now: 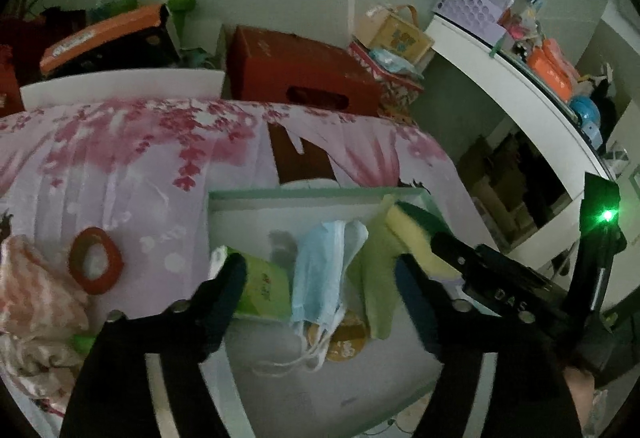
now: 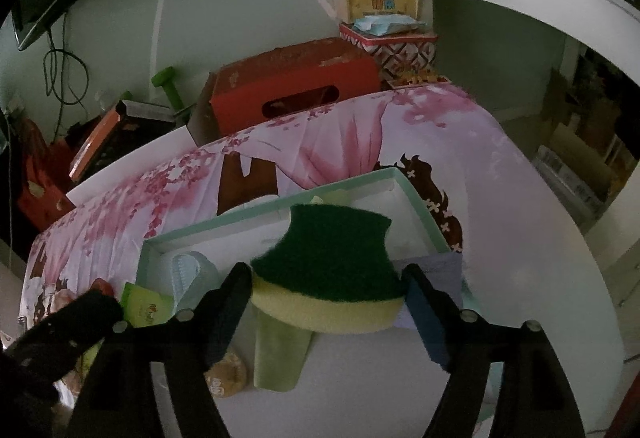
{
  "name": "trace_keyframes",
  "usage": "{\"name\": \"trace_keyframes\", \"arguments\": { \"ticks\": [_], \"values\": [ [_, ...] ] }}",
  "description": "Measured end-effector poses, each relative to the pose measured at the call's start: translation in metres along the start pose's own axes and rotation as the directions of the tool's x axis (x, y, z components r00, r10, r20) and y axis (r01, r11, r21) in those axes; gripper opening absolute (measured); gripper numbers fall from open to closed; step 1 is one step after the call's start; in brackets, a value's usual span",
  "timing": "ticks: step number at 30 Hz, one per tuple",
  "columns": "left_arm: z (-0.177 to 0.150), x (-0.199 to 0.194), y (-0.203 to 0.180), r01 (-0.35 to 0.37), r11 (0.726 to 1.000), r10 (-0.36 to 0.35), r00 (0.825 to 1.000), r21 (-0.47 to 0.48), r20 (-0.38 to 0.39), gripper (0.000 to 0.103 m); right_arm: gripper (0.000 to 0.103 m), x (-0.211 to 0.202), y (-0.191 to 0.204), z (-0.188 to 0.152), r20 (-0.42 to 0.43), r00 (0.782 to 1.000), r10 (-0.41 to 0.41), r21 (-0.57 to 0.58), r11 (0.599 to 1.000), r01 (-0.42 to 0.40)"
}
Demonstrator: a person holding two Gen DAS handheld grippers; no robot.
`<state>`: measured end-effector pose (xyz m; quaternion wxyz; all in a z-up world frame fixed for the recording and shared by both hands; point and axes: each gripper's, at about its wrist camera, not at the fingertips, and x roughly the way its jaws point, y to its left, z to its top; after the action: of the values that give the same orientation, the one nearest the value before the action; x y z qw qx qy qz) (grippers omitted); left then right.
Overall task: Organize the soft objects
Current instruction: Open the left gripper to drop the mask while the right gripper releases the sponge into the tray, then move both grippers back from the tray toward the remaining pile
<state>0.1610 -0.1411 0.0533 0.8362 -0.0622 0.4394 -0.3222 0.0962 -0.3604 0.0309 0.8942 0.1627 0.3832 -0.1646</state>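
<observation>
Shallow white box with pale green rim (image 1: pixel 300 193) already held a blue pleated face mask (image 1: pixel 320 270), green folded cloth (image 1: pixel 376 290) and green packet (image 1: pixel 266 288), all just ahead of the empty, spread left gripper (image 1: pixel 320 278). Yellow-and-green scouring sponge (image 2: pixel 328 270) sat between the spread jaws of the right gripper (image 2: pixel 324 298), apparently unclamped, green face up, long axis across the jaws. Pink crumpled fabric (image 1: pixel 36 290), left of the left gripper, remained outside the box.

Box (image 1: pixel 304 197) floor crowded (mask (image 1: pixel 320 270), sponge (image 2: pixel 328 278)); near end bare, passable.
</observation>
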Motion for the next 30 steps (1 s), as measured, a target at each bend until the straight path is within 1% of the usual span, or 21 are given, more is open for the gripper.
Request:
{"name": "trace_keyframes", "arguments": {
  "ticks": [1,3,4,5,6,10,13,24,30],
  "values": [
    [0.001,-0.002,0.001,-0.008,1.000,0.008,1.000,-0.001,0.007,0.082,0.089,-0.002,0.001,0.001,0.003,1.000,-0.002,-0.003,1.000,0.002],
    [0.003,-0.005,0.004,-0.026,1.000,0.026,0.999,-0.007,0.019,0.086,0.092,-0.003,0.001,0.001,0.003,1.000,-0.005,-0.007,1.000,0.005],
    [0.003,-0.007,0.006,-0.038,0.999,0.038,0.999,-0.014,0.025,0.091,0.097,-0.004,0.001,0.002,0.002,1.000,-0.006,-0.009,1.000,0.006],
    [0.004,-0.008,0.009,-0.047,0.999,0.047,0.998,-0.019,0.029,0.094,0.099,-0.003,0.001,0.002,-0.001,1.000,-0.007,-0.009,1.000,0.007],
    [0.004,-0.008,0.010,-0.057,0.998,0.057,0.998,-0.021,0.031,0.094,0.103,-0.003,0.001,0.002,-0.005,1.000,-0.009,-0.009,1.000,0.009],
    [0.003,-0.005,0.014,-0.136,0.991,0.136,0.990,-0.012,0.031,0.094,0.103,-0.003,0.000,0.001,-0.016,1.000,-0.012,-0.011,1.000,0.012],
    [0.003,-0.003,0.016,-0.173,0.985,0.174,0.984,-0.009,0.034,0.095,0.103,-0.004,-0.002,0.001,-0.012,1.000,-0.011,-0.002,1.000,0.011],
    [0.001,-0.002,0.021,-0.205,0.979,0.205,0.979,-0.013,0.010,0.095,0.103,0.000,-0.006,0.000,-0.035,0.999,-0.021,0.009,1.000,0.022],
    [0.002,-0.010,0.024,-0.220,0.975,0.220,0.975,-0.018,0.019,0.095,0.103,-0.002,0.000,0.000,-0.032,0.999,-0.010,-0.003,1.000,0.010]
  ]
}}
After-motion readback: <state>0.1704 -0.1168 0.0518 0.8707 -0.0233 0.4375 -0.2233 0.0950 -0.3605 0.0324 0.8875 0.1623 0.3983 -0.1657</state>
